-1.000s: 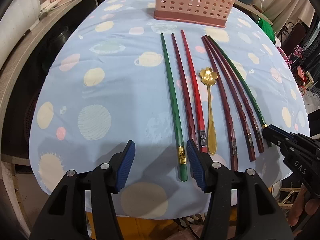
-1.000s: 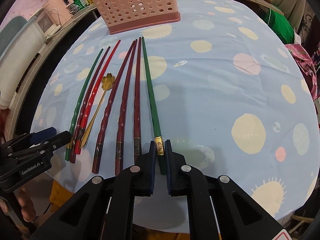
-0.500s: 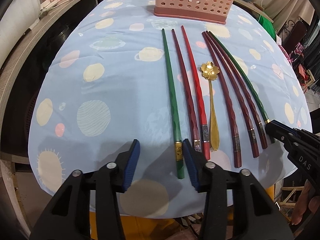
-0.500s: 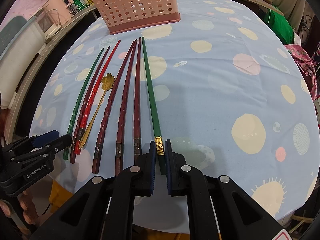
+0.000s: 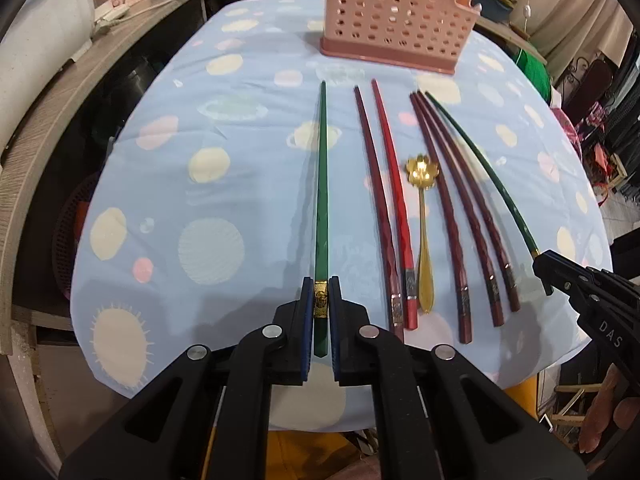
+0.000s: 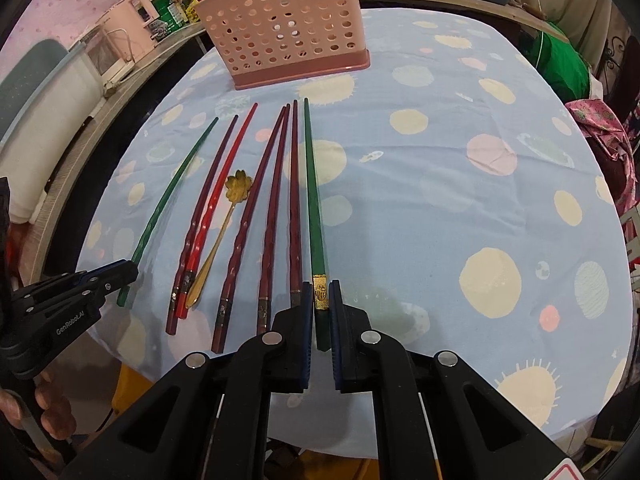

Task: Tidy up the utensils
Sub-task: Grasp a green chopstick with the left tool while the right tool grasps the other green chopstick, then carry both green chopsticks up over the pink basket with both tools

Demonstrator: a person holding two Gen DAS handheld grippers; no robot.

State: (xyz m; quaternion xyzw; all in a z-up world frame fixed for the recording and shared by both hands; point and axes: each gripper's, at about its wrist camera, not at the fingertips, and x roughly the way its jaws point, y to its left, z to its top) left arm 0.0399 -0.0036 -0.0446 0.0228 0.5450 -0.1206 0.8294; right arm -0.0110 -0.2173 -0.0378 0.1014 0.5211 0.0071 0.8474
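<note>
A: What writing can be read?

B: The right gripper (image 5: 546,270), seen from the left wrist, carries "DAS" on its body. The left gripper (image 6: 128,276), seen from the right wrist, carries "GenRobot.AI". Packets on the counter behind have print too small to read.

A: And the count on the blue planet-print tablecloth (image 5: 224,208)?

B: Seven chopsticks and one gold flower-shaped spoon (image 5: 423,216), all lying lengthwise before one pink perforated utensil basket (image 5: 394,20) at the table's far end. Two chopsticks are green, one bright red (image 5: 394,200), four dark maroon. Each chopstick shows a metal band near its thick end.

A: The grippers?

B: The left one's jaws have just been closing and now pinch the left green chopstick (image 5: 322,200) at its gold band, at the near edge, apart from the other sticks. The right one is clamped on the right green chopstick (image 6: 314,208), also at its gold band, just beside the maroon ones. A person's fingers (image 6: 48,404) show under the left gripper.
</note>
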